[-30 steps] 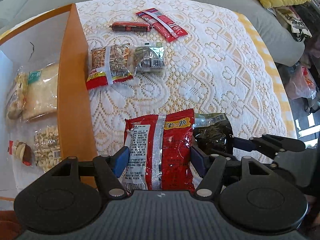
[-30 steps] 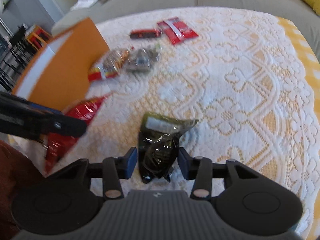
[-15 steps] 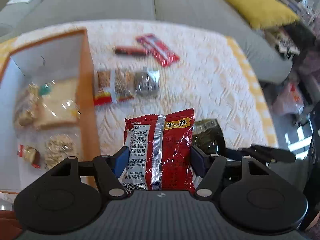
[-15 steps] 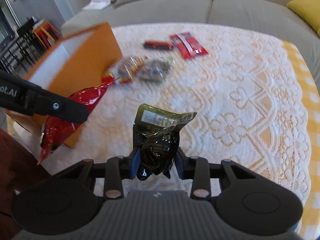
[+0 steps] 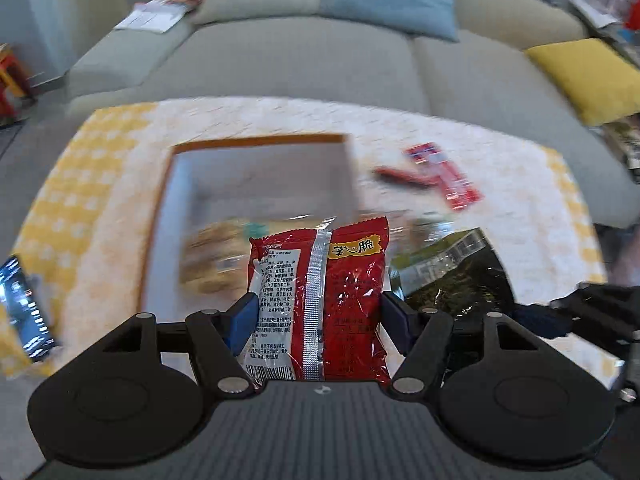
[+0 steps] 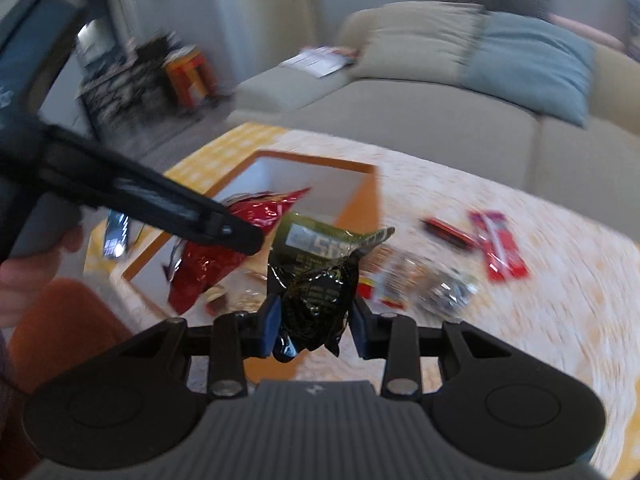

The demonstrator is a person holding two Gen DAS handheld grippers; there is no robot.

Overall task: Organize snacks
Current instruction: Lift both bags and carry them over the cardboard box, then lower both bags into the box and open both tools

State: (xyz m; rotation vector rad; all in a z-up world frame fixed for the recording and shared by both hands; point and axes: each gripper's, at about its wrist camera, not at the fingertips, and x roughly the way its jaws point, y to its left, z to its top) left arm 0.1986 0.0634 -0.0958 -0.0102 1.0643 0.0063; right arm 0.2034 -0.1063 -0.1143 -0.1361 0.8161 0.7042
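Observation:
My left gripper (image 5: pixel 316 320) is shut on a red snack packet (image 5: pixel 320 300) and holds it in the air over the near end of the orange-rimmed white box (image 5: pixel 256 144). My right gripper (image 6: pixel 314 326) is shut on a dark green packet (image 6: pixel 316 288), raised beside the box (image 6: pixel 320 162). The green packet also shows at the right of the left wrist view (image 5: pixel 456 276). The red packet shows in the right wrist view (image 6: pixel 208 256) under the left gripper's finger. Blurred snack bags (image 5: pixel 216 264) lie inside the box.
On the lace tablecloth (image 5: pixel 500 208) lie a red wrapper (image 5: pixel 444 180), a red sausage stick (image 5: pixel 400 176) and two blurred packets (image 6: pixel 420 284) by the box. A phone-like object (image 5: pixel 20 308) lies at the table's left edge. A grey sofa (image 5: pixel 300 56) stands behind.
Both grippers have risen and swung left toward the box, carrying their packets. The view now tilts up to show the sofa; the box sits straight ahead.

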